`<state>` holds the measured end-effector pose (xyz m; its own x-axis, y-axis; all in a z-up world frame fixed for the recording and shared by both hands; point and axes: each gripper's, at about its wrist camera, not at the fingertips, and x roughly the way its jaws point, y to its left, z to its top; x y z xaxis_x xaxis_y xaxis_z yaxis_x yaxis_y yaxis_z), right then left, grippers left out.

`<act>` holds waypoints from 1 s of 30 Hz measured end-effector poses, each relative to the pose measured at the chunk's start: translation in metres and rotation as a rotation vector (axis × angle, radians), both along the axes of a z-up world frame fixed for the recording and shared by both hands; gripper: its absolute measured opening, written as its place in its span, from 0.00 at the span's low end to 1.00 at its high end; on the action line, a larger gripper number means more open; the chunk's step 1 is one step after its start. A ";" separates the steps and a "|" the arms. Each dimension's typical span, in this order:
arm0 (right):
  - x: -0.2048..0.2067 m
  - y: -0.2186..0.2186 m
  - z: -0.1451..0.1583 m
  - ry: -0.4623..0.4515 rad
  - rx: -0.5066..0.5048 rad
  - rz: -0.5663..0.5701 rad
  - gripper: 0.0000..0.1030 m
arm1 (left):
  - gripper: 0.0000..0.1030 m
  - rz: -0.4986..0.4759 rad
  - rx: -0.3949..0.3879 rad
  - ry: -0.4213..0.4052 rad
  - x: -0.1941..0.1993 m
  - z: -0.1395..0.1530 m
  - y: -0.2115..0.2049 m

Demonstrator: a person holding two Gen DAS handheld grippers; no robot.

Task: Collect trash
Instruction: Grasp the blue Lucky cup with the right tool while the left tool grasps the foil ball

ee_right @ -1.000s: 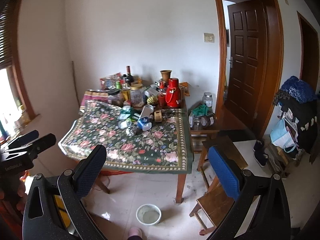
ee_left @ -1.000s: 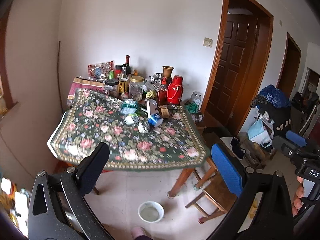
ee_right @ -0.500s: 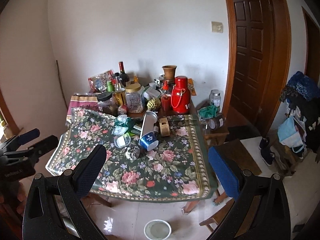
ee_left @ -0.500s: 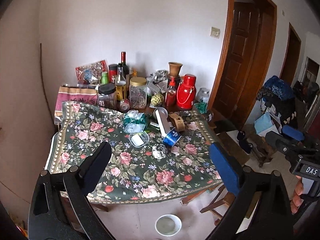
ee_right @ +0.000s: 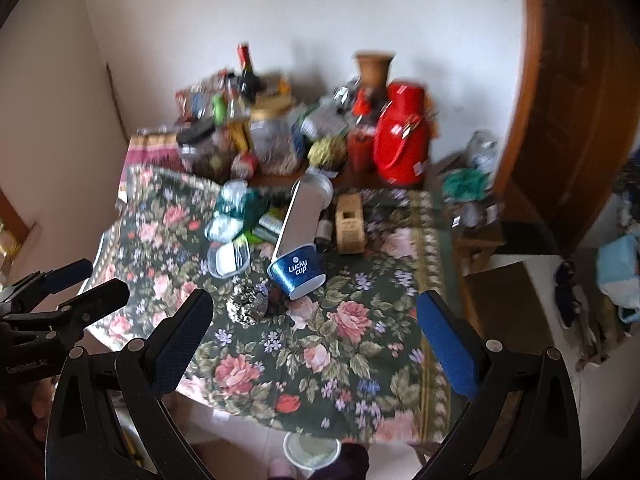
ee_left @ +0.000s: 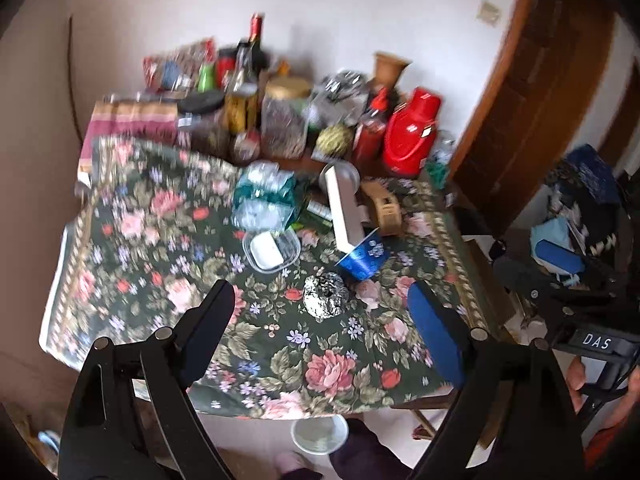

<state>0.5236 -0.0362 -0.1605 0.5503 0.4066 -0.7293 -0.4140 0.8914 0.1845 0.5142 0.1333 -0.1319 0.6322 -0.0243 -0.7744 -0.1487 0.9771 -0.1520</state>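
Left wrist view: the left claw (ee_left: 320,320) is much closer to the worktop (ee_left: 120,280) than a moment ago, and it tips down more. Its jaws have just been closing a little, but they are wide apart and grasp nothing. The foil ball (ee_left: 325,295) sits on the flowered cloth right between the two tips, a bit ahead of them. Just past it lies the blue cup (ee_left: 362,258), on its side, with a clear tub (ee_left: 271,249) beside it. The right claw (ee_left: 560,264) shows at the right edge.

Right wrist view: the right claw (ee_right: 316,320) has come in close too. It is released and empty. The foil ball (ee_right: 247,307) is near its left finger, and the blue cup (ee_right: 298,272) lies just ahead. The left claw (ee_right: 68,288) pokes in from the left.

The trash is now within reach, so picking up can likely start, foil ball first.
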 end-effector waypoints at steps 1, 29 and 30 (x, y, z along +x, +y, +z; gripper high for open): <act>0.014 0.002 -0.008 0.025 -0.002 0.030 0.98 | 0.86 0.022 -0.009 0.027 0.010 -0.009 0.000; 0.137 0.066 -0.128 0.303 -0.118 0.493 0.61 | 0.81 0.247 -0.192 0.386 0.097 -0.156 -0.002; 0.135 0.060 -0.125 0.298 -0.117 0.489 0.61 | 0.78 0.239 -0.189 0.392 0.101 -0.158 -0.005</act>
